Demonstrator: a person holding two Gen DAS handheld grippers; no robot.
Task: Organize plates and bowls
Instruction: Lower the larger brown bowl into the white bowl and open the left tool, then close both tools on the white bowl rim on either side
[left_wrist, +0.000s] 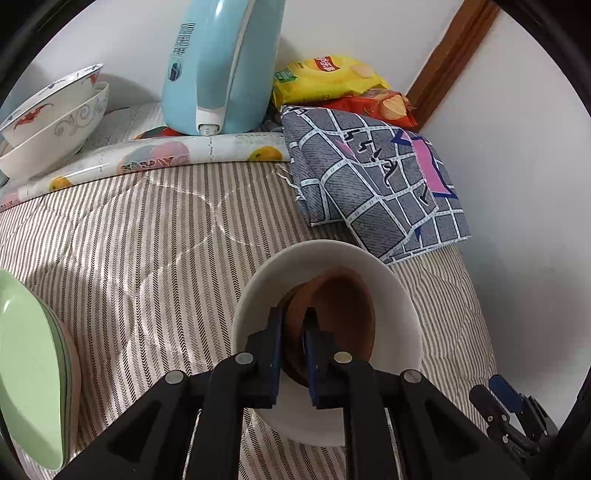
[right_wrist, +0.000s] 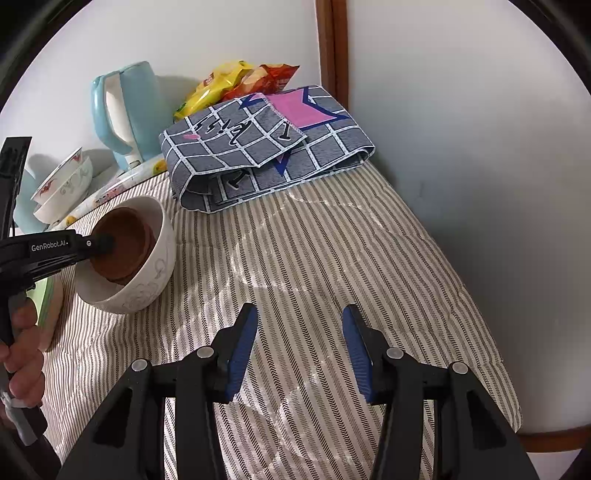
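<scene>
- The left gripper (left_wrist: 293, 317) is clamped on the near rim of the brown bowl (left_wrist: 343, 314), one finger inside and one outside the wall. The brown bowl sits inside the white bowl (left_wrist: 391, 288), at the lower centre of the left wrist view.
- In the right wrist view, the same pair is at the middle left: the white bowl (right_wrist: 147, 291) rests on the striped quilt (right_wrist: 314, 258) and the brown bowl (right_wrist: 125, 247) leans in it, a little tilted.
- The right gripper (right_wrist: 299, 343) has its fingers spread wide and holds nothing; it hovers above the quilt, well apart from the bowls, so the left one is much nearer.
- The brown bowl looks matte and dark, perhaps wood or plastic; the white one is glossy with a faint grey scroll pattern.
- My judgement: the nesting is nearly finished, and the next move is only to let the rim go.
- Two more stacked bowls (left_wrist: 51, 122) stand at the upper left, and green plates (left_wrist: 29, 369) at the left edge.
</scene>
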